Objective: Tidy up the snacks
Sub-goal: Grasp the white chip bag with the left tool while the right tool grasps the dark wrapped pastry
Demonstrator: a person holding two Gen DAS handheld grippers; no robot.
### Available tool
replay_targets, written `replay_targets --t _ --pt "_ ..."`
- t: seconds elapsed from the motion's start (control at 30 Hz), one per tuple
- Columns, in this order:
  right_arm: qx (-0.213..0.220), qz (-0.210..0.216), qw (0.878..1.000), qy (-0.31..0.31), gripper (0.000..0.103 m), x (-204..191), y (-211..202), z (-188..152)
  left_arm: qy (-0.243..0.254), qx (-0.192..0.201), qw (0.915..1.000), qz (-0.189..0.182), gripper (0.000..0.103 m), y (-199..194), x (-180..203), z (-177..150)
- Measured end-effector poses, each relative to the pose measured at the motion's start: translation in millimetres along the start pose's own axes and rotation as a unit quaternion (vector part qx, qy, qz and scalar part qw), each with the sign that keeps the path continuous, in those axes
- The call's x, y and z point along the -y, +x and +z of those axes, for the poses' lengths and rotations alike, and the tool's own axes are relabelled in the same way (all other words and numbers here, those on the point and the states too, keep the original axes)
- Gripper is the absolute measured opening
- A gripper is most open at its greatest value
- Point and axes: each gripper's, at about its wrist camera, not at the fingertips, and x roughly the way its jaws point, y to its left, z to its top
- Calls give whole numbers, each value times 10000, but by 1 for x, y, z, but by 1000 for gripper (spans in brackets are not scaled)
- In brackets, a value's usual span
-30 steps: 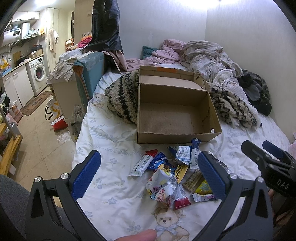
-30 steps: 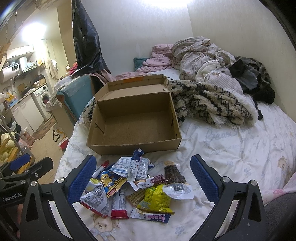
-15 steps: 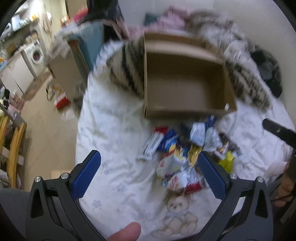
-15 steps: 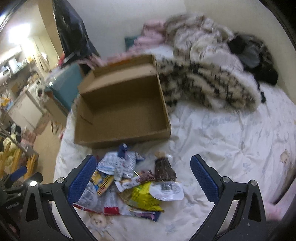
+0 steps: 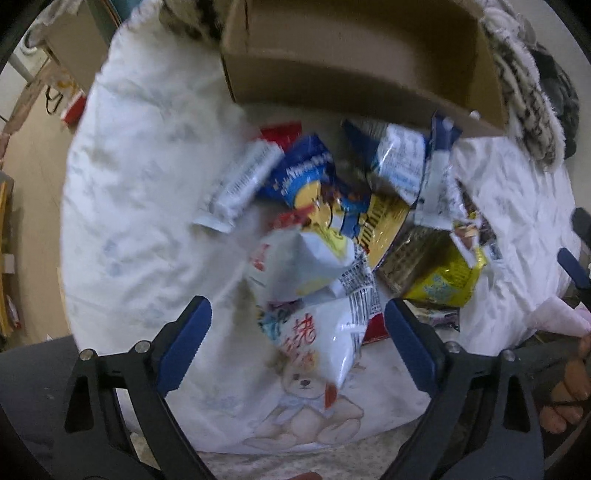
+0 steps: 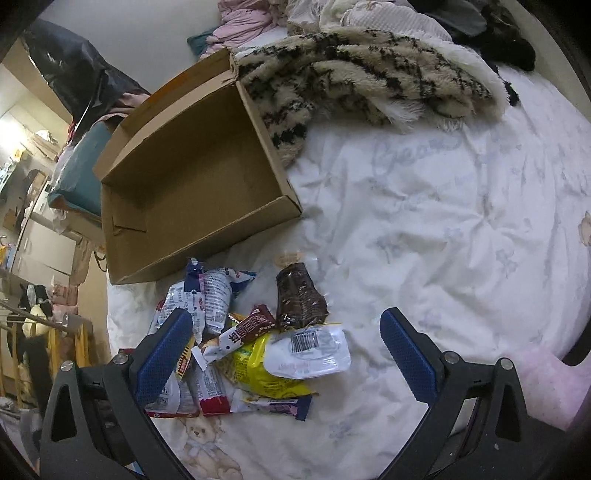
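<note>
A heap of snack packets lies on the white bear-print bedsheet in front of an empty cardboard box. My left gripper points straight down over the heap. Its jaws are closing, with a white bag with red characters between them and the pads clear of it. My right gripper stands open above the heap's right side, over a white barcode packet, a dark brown wrapped snack and a yellow bag. The box sits behind, to the left.
A fuzzy cream-and-black blanket lies against the box's right side, with piled clothes behind. The bed's left edge drops to the floor. A person's hand shows at the right of the left wrist view.
My left gripper tipped downward and sank close onto the snack heap, its jaws a little narrower. My right gripper tilted down, rolled and drew nearer to the heap's right side.
</note>
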Motion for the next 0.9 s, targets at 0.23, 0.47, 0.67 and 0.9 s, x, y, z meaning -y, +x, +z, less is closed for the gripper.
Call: replay_targets --t 0.23,0.47,0.67,0.9 --pt "-124 31 9999 79 103 1 5 3 -25 -199 9998 55 62 23 4 2" --pt "-82 -58 9999 -94 103 -5 4 1 130 -21 9999 41 33 -11 -3 -15" --pt "-213 81 9993 297 103 10 7 5 358 279 9990 22 31 -51 -12 -19" --pt "-1033 65 9937 434 82 20 47 27 367 536 9979 82 31 -56 -21 -9"
